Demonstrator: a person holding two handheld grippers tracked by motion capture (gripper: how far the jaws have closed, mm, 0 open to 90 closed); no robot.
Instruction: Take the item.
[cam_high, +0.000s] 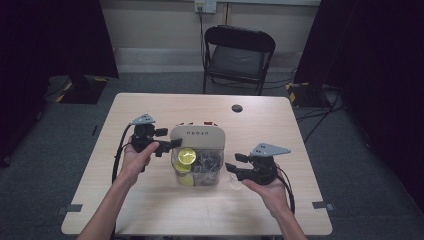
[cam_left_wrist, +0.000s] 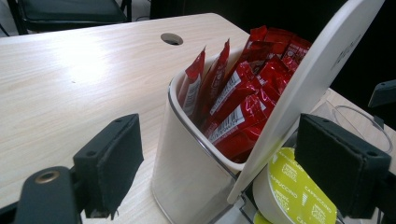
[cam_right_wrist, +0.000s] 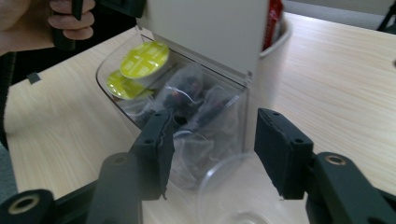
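A: From the high view we log a white organiser box (cam_high: 197, 134) on the table (cam_high: 150, 200), lid raised, with the left gripper (cam_high: 167, 145) at its left edge and the right gripper (cam_high: 231, 167) just off its right side.

B: The left gripper view adds what the high view hides: red sachets (cam_left_wrist: 243, 93) standing upright in the rear compartment, beyond the lid (cam_left_wrist: 303, 93). The lid edge lies between that gripper's jaws; we cannot tell whether the pads press on it. A yellow-green capsule (cam_left_wrist: 299, 196) sits beside its right jaw.

A: The right gripper view shows the clear front compartment (cam_right_wrist: 140, 60) ahead of its jaws: two capsules at the far left, bagged dark items (cam_right_wrist: 187, 93) nearer.

B: And a clear plastic cup (cam_right_wrist: 233, 186) lies directly below and between those jaws. They stand about half open, gripping nothing; we see no pad touching the cup.
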